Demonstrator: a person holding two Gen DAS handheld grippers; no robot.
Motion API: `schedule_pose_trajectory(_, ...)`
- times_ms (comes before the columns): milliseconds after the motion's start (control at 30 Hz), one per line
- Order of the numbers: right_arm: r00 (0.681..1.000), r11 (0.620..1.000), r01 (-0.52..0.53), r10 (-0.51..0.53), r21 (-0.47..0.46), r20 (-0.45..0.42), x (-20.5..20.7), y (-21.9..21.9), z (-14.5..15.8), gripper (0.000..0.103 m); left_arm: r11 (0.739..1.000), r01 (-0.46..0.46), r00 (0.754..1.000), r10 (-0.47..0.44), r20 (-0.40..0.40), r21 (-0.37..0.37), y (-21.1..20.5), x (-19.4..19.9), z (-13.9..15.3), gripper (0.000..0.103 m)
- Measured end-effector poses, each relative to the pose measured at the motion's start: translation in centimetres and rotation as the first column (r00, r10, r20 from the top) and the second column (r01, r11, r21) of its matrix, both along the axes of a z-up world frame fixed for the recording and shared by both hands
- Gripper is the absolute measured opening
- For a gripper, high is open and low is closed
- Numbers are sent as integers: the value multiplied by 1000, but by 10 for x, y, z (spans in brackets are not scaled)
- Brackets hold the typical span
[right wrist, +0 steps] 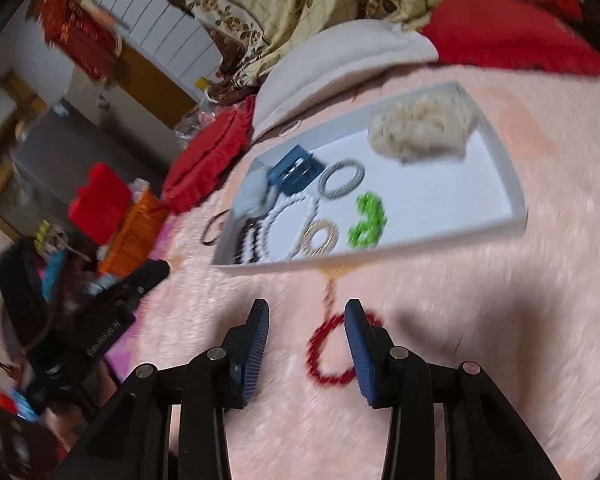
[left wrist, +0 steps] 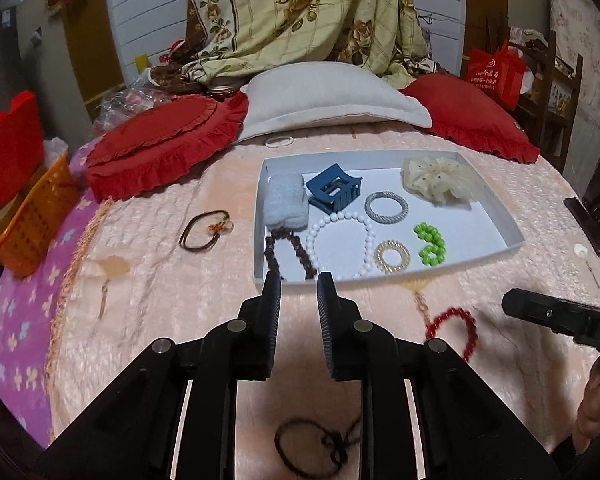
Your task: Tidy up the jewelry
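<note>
My left claw [left wrist: 299, 280] hangs over the pale pink quilted bedspread [left wrist: 180, 280] with its jaws slightly apart and nothing between them, its tips just short of the near rim of the shallow white cardboard tray [left wrist: 512, 236]. My right claw [right wrist: 306, 308] is spread wider and also empty; its right finger [right wrist: 358, 344] overlaps the red bead bracelet [right wrist: 332, 360] in that blurred view, and I cannot tell whether it touches it.

Inside the tray lie a pale blue fluffy scrunchie [left wrist: 286, 204], a dark blue plastic hair claw clip [left wrist: 334, 192], a grey twisted ring bracelet [left wrist: 386, 207], a cream dotted fabric scrunchie [left wrist: 440, 180], a white pearl bead bracelet [left wrist: 340, 246], a dark brown bead bracelet [left wrist: 288, 254], a gold spiral hair tie [left wrist: 392, 257] and a green bead bracelet [left wrist: 431, 245].

Loose on the bed: a brown hair tie with a small charm [left wrist: 208, 232] left of the tray, a brown knotted hair tie [left wrist: 320, 446] beneath my left claw's arms, and a clear thin ring [left wrist: 280, 141] beyond the tray's far rim.

Around the edges crowd two red ruffled cushions [left wrist: 160, 152], a beige pillow [left wrist: 332, 96], a floral cream quilt [left wrist: 300, 12] and an orange plastic basket [left wrist: 32, 224] at the left edge of the bed.
</note>
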State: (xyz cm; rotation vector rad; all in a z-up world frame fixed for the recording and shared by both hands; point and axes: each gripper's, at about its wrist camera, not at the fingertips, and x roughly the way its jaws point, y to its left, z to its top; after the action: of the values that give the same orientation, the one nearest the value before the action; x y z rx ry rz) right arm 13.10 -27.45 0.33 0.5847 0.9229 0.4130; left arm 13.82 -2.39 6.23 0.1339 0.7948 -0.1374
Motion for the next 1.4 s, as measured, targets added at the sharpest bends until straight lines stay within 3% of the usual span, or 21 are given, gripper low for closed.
schedule_pose_trajectory(233,996,993,89,-90,76,14,-39,-2,-12,38,999,-37,999,37,10,-1,4,-35,-1,19)
schedule_pose_trajectory(333,998,994,59,-56,88,-42,-44,3,-23,38,999,-48,999,48,8,5,7,-46,-3,20)
schedule_pose_trajectory(467,996,998,68,-68,-1,-60,-51,7,-28,38,998,-58,998,58,-6,7,11,-51,-8,20)
schedule_pose_trajectory(833,992,985,123,-127,-119,-26,-56,3,-31,38,996,-90,993,91,-69,8,23,-45,-34,21)
schedule_pose_trajectory(1100,996,976,89,-88,-200,15,-57,16,-33,38,992,-123,986,122,-114,3,38,-39,-51,21)
schedule_pose_trajectory(1400,998,961,54,-48,-273,28,-44,33,-36,38,976,-191,969,172,-175,-100,88,-31,-65,21)
